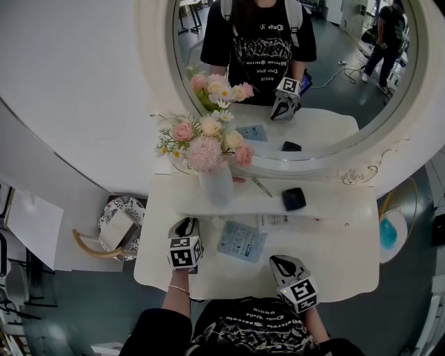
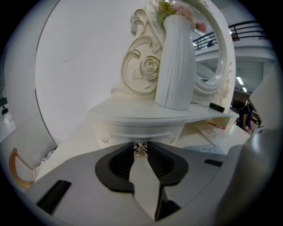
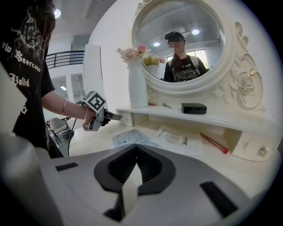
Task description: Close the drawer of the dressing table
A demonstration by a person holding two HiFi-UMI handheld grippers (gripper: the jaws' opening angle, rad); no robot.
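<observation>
We hold: drawer [image 2: 132, 130], directly below the vase [image 2: 176, 62]; its knob [image 2: 140, 152] pinched in our left gripper [image 2: 140, 146]. Right gripper [image 3: 136, 150], right of the vase: jaws together, empty.

Light: bright, even, ceiling lamps [image 3: 55, 13]
Shadows: faint, soft
Edges: fisheye bending, dark corners
Focus: mostly sharp

On the white dressing table [image 1: 348, 271] lie a bluish leaflet [image 1: 241, 240] and a white sheet [image 1: 285, 222], its raised shelf [image 1: 327, 199] bearing a vase [image 1: 217, 184] and a black box [image 1: 293, 199].
</observation>
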